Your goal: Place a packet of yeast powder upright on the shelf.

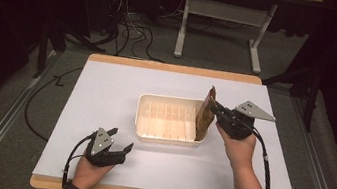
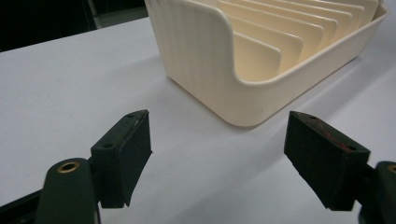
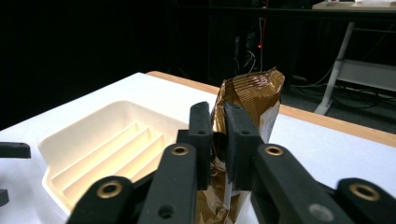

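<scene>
Your right gripper (image 3: 217, 140) pinched the crinkled brown foil packet (image 3: 252, 93), its lower end hidden inside the cream ribbed plastic tray (image 1: 144, 121); your left gripper (image 2: 219, 158) gaped wide, empty.

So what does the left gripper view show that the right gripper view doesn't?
Left gripper view: the left gripper close up, fingers wide open with nothing between them, and the rack's rounded outer corner. Right gripper view: the right gripper with a brown packet upright between its fingers at the rack's end, plus the table's wooden edge. Shared: the cream rack with dividers on the white table.
</scene>
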Motion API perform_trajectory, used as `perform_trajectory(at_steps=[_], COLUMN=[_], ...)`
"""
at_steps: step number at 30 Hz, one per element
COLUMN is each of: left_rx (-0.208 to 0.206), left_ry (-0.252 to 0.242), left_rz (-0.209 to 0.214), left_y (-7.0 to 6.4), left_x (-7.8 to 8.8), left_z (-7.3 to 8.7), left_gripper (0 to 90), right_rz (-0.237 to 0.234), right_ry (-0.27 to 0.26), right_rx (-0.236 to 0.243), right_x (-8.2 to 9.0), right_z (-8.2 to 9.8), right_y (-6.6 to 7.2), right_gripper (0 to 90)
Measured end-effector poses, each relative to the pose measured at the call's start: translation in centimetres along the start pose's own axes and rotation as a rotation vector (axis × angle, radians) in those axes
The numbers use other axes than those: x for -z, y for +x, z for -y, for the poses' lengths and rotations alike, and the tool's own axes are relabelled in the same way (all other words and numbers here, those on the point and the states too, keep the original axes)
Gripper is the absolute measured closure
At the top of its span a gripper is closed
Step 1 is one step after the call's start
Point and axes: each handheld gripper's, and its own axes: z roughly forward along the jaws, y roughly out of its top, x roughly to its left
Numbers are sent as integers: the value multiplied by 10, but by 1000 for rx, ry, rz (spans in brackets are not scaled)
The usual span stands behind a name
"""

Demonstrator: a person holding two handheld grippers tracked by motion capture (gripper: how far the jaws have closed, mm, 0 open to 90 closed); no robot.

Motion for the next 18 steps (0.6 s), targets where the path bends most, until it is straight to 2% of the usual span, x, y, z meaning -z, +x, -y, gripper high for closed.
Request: perform_trajectory(at_steps=[1, 11, 16, 18], left_rx=[1, 0, 1, 0], left_ry=[0, 0, 0, 0], left_rz=[0, 3, 3, 3], left_y=[0, 0, 0, 0], left_x=[0, 0, 0, 0], left_z=[0, 0, 0, 0], left_gripper=[236, 236, 235, 235], right_rz=[-11, -4, 3, -13], right_ry=[2, 6, 4, 1], right_rx=[-4, -22, -27, -31], right_x=[0, 0, 0, 0], right_z=[-1, -4, -5, -4], right_y=[-1, -2, -3, -4], right_gripper=[776, 698, 631, 588])
